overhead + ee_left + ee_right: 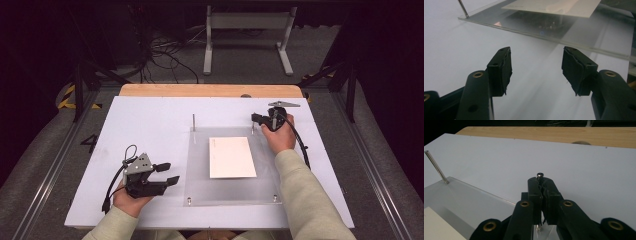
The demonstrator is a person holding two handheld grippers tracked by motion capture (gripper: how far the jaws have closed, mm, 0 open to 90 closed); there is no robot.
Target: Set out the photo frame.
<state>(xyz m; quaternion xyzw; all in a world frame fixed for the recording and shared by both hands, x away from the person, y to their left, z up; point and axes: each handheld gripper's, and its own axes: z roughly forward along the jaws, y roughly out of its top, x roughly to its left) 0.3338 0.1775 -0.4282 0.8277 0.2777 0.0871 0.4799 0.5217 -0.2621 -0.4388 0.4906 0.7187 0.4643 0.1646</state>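
Right gripper (pixel 541 185) clenched on pin (pixel 540 174): pull straight up, no twisting. Left gripper (pixel 536 70) released, idle over surface (pixel 454 50).

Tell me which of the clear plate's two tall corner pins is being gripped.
The far right pin, at the plate's back right corner: the right tool is shut on it. The far left pin stands free, with nothing touching it.

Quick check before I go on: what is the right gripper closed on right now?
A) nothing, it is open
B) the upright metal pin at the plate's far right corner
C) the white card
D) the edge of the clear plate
B: in the right gripper view the right gripper has its jaws shut around the metal pin, whose tip pokes out above them; the white card lies untouched on the clear plate.
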